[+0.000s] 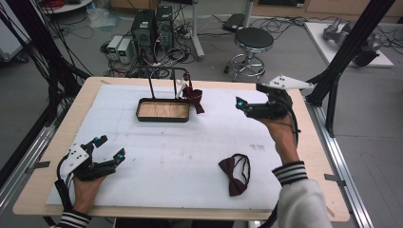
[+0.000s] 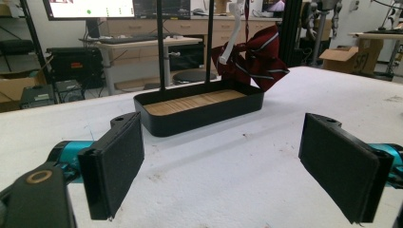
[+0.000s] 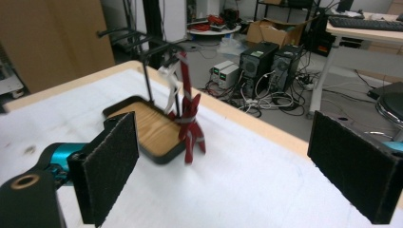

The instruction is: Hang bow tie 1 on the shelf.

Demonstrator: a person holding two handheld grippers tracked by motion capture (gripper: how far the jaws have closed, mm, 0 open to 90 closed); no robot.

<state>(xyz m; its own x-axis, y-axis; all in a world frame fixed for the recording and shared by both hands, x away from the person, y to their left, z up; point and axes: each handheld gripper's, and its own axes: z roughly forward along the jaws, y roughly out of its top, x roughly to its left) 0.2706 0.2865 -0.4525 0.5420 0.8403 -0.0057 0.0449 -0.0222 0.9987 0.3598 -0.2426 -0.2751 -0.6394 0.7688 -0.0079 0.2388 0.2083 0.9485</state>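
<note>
High view: your left gripper [image 1: 110, 148] rests wide open near the table's [image 1: 57, 137] corner; your right gripper [image 1: 239, 105] hovers right of the rack [image 1: 164, 110], where one bow tie [image 1: 194, 97] hangs; a second bow tie [image 1: 236, 173] lies near you. Left gripper view: jaws wide, empty, facing the rack [image 2: 199, 107]. Right gripper view: jaws wide, empty; the hung tie [image 3: 190, 123] sits between them, farther off.

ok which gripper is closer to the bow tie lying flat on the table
Right. The right gripper is held up above the table beyond the bow tie, with that forearm passing just beside it. The left gripper sits far across the white mat, near the table's left edge.
</note>
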